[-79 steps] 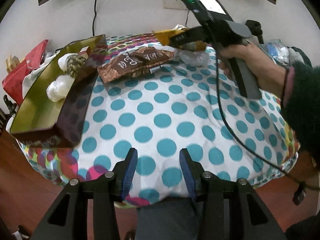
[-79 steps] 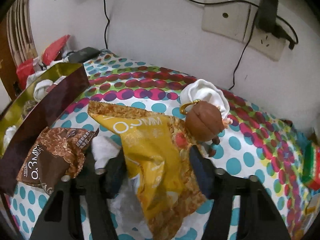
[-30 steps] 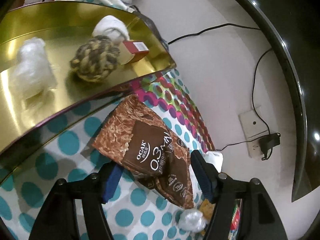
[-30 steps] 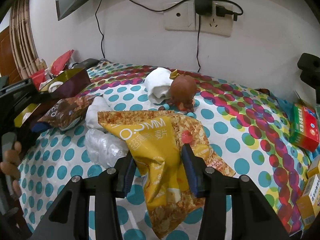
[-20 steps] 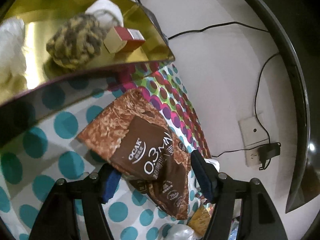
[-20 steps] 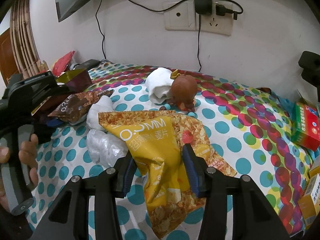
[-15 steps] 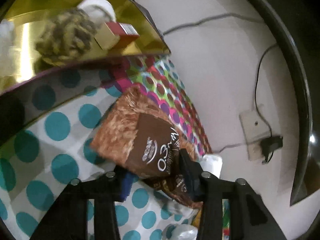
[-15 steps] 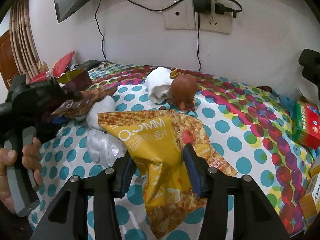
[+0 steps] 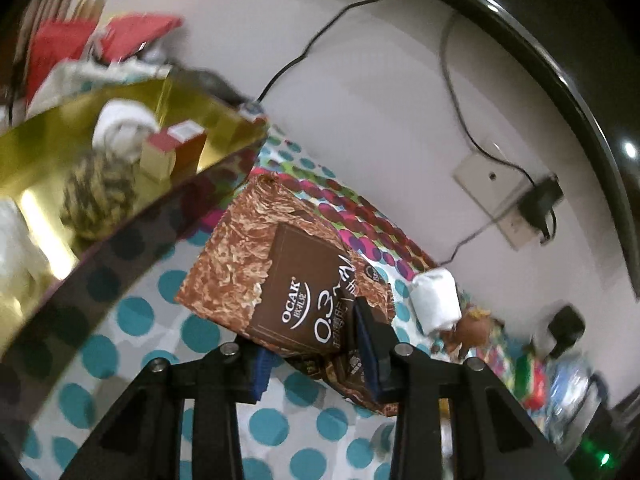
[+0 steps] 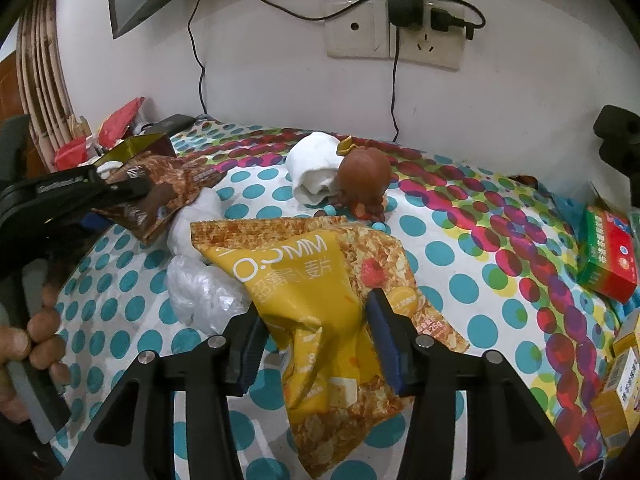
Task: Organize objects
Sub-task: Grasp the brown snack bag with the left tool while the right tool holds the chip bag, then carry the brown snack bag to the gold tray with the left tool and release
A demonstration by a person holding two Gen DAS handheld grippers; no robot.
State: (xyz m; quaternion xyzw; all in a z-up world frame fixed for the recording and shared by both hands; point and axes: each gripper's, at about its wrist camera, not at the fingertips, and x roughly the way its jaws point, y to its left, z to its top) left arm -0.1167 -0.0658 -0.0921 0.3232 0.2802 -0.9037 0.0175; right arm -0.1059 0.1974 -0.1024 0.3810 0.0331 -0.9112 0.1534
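Note:
My left gripper (image 9: 312, 344) is shut on the near end of a brown OCAK snack bag (image 9: 280, 264) and holds it off the polka-dot cloth, next to the gold box (image 9: 120, 168). In the right wrist view the same brown bag (image 10: 168, 188) hangs from the left gripper (image 10: 116, 196) at the left. My right gripper (image 10: 316, 340) is shut on a yellow snack bag (image 10: 304, 280), whose far end lies on the cloth. The gold box holds a rope ball (image 9: 96, 196), a white roll (image 9: 120, 128) and a small red-topped carton (image 9: 168, 152).
A white cloth roll (image 10: 316, 168) and a brown toy figure (image 10: 364, 180) sit at the back by the wall. Crumpled clear plastic (image 10: 200, 292) lies left of the yellow bag. Red-green and yellow cartons (image 10: 608, 256) stand at the right edge. Wall sockets (image 10: 396, 36) with cables are behind.
My left gripper has closed on the brown bag and lifted it off the cloth toward the gold box. My right gripper stays shut on the yellow bag, barely moved.

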